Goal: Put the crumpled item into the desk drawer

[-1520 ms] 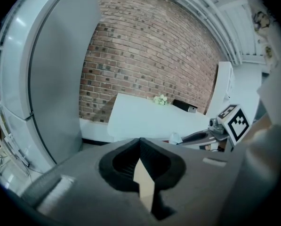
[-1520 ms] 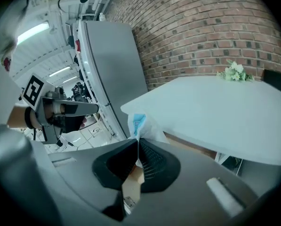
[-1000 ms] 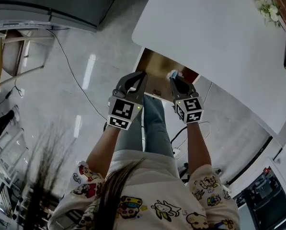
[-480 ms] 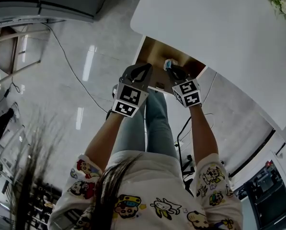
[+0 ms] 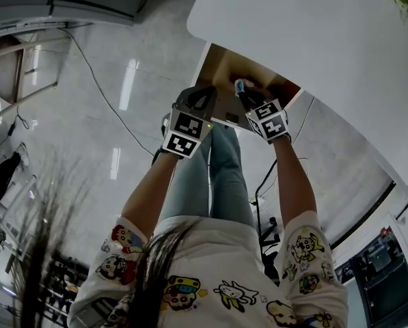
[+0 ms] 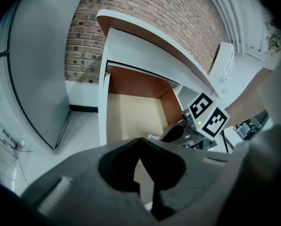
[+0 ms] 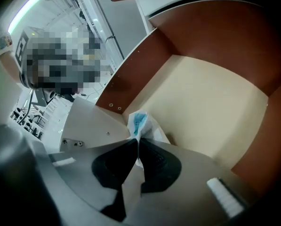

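Observation:
The crumpled item (image 7: 141, 124) is a white and blue wad, pinched between the jaws of my right gripper (image 7: 136, 143), which is shut on it. It hangs just inside the front left corner of the open desk drawer (image 7: 211, 102), above its pale floor. In the head view the right gripper (image 5: 247, 96) holds the wad (image 5: 240, 85) over the drawer (image 5: 224, 70). My left gripper (image 5: 198, 102) is shut and holds nothing, at the drawer's front left edge. From the left gripper view the drawer (image 6: 131, 112) lies ahead and the right gripper (image 6: 174, 133) reaches in.
The white desk top (image 5: 313, 26) overhangs the back of the drawer. The person's legs in jeans (image 5: 217, 169) stand right below the drawer front. A cable (image 5: 98, 91) crosses the glossy floor to the left. A grey cabinet (image 6: 32, 69) stands left of the desk.
Both grippers moved forward toward the drawer. The right gripper carried the wad from the drawer's front edge to a spot over its inside.

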`<state>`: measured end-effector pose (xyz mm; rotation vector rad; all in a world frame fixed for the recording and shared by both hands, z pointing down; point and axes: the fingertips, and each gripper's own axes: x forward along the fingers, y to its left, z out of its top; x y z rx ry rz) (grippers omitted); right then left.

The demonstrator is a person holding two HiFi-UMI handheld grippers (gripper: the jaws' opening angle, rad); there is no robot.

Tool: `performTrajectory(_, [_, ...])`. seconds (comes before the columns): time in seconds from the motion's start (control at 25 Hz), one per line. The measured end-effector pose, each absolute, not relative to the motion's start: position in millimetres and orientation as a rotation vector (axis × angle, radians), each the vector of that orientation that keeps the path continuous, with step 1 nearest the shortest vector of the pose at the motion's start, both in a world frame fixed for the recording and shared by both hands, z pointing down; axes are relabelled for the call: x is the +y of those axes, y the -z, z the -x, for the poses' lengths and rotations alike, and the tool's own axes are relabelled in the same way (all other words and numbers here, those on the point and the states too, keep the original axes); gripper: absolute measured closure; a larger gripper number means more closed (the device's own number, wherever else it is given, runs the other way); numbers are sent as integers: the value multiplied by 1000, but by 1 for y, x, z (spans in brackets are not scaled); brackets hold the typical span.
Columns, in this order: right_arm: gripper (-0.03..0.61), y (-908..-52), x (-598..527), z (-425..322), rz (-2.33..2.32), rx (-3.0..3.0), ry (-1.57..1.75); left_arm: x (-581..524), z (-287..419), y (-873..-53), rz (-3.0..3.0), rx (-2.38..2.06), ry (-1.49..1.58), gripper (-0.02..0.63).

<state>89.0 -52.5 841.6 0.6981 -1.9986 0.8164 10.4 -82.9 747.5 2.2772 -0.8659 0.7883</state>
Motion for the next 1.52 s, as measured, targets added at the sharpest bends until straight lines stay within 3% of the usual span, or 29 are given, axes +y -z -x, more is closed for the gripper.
performTrajectory(0.96, [489, -859, -40, -88, -596, -1879, -1014, -87, -9, -754, -2257, -854, -796, 614])
performTrajectory(1.52, [482, -800, -49, -98, -653, -1914, -1015, -102, -11, -704, -2294, -894, -757, 614])
